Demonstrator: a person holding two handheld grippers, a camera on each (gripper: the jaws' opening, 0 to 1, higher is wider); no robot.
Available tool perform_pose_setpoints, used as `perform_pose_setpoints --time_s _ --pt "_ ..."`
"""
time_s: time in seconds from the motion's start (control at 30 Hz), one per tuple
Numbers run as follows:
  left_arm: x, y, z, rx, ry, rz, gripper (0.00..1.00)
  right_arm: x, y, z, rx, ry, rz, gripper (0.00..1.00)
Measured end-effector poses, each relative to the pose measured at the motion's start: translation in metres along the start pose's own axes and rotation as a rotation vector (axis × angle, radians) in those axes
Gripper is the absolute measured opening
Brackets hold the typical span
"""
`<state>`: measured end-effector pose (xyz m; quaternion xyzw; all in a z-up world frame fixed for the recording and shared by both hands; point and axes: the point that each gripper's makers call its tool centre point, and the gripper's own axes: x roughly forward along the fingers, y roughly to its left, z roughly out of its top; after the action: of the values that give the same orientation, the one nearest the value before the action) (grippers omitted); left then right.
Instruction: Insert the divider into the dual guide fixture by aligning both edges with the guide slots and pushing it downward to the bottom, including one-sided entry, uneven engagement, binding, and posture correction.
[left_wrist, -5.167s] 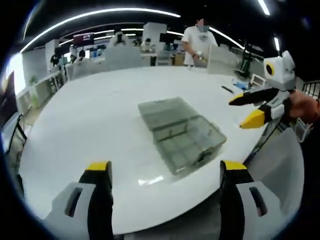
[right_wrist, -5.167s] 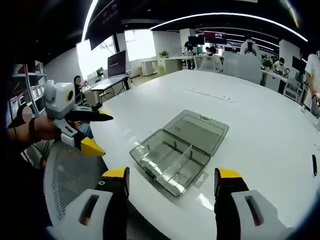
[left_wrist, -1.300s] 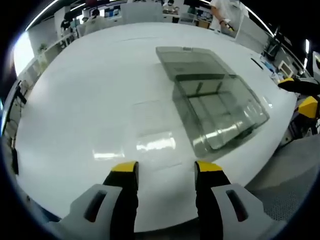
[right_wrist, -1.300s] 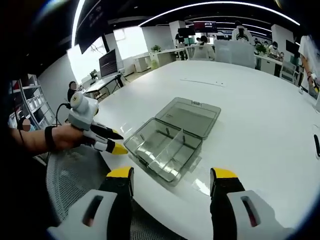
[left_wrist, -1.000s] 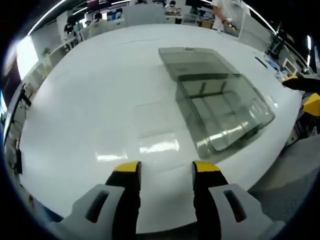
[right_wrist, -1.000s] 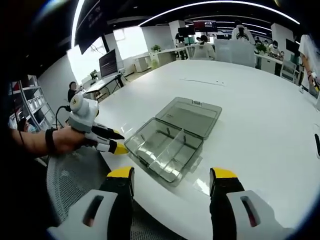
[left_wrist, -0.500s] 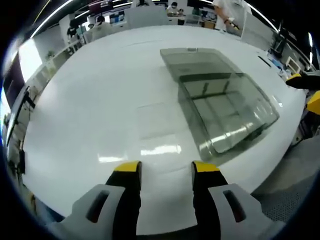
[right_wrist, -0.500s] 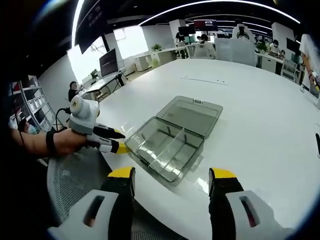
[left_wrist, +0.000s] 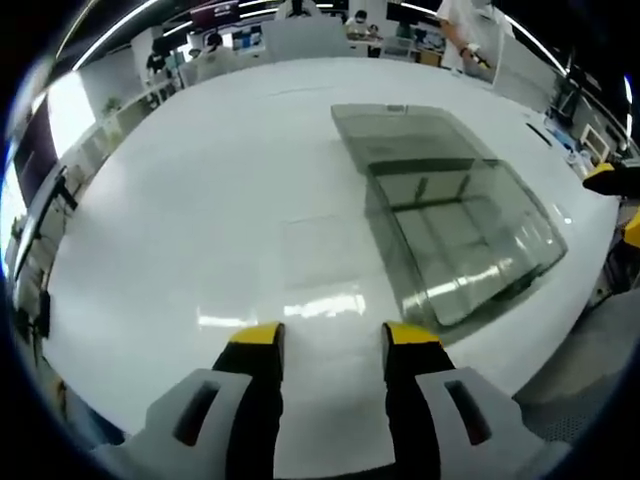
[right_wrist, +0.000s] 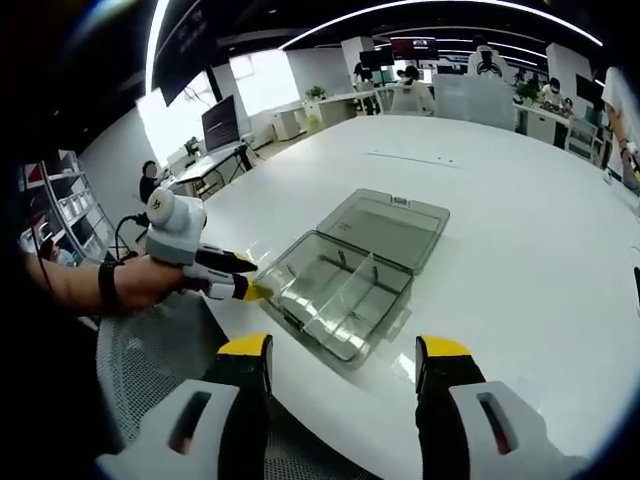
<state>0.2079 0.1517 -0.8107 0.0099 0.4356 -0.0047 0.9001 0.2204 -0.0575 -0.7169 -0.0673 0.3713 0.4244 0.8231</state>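
A smoky clear plastic box (left_wrist: 462, 240) lies on the white table (left_wrist: 180, 200) with its lid (left_wrist: 405, 130) folded flat behind it. A faint clear rectangular divider sheet (left_wrist: 320, 250) lies flat on the table left of the box, just beyond my left gripper (left_wrist: 330, 337). That gripper is open with a narrow gap and holds nothing. In the right gripper view the box (right_wrist: 345, 285) has a partition standing across its tray. My left gripper (right_wrist: 250, 285), held by a hand, hovers at the box's near-left corner. My right gripper (right_wrist: 343, 348) is wide open and hangs short of the box.
The table's curved front edge (right_wrist: 300, 395) runs just past my right jaws, with a mesh chair (right_wrist: 150, 370) below it. The right gripper's yellow tips (left_wrist: 612, 180) poke in at the table's right edge. Desks, monitors and people stand far behind.
Since the earliest frames my left jaws have narrowed and come in low over the table. In the last second the left gripper crept closer to the box's corner. The right gripper barely moved.
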Motion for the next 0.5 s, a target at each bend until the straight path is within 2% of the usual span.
perform_pose_setpoints --time_s 0.13,0.5 --pt "0.0011 0.0023 0.0015 0.005 -0.003 0.001 0.33 -0.0005 -0.0005 -0.0011 -0.002 0.004 0.0 0.54" --pt "-0.0004 0.0031 0.0005 -0.002 -0.001 0.0 0.33 -0.0003 -0.0007 -0.0055 0.008 0.013 -0.002 0.54"
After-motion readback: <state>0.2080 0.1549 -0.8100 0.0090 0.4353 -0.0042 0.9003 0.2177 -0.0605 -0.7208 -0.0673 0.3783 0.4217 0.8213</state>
